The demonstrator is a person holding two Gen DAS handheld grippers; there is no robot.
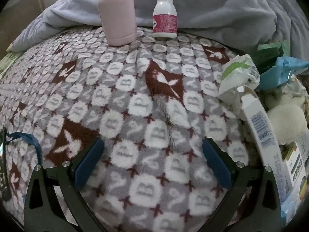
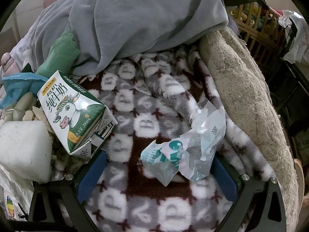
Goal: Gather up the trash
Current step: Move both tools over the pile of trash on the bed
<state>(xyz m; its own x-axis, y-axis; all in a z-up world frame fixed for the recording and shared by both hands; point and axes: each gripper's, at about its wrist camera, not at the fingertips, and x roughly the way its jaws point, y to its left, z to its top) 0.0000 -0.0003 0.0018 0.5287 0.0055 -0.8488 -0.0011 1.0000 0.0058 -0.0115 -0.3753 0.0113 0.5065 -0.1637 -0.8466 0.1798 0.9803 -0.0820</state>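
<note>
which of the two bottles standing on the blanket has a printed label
The white bottle, on the right in the left wrist view: a pink label wraps its lower half. The pink bottle beside it is plain.

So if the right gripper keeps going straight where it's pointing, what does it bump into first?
Most likely the crumpled white-and-teal wrapper, which lies on the patterned blanket just ahead of the open right gripper, nearer its right finger. Depth is hard to judge.

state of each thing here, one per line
left gripper: open, empty
right gripper: open, wrapper partly between its fingers
crumpled wrapper: lying on blanket, not gripped
milk carton: tipped over, flaps loose
pink bottle: upright, capped
white pill bottle: upright, capped
</note>
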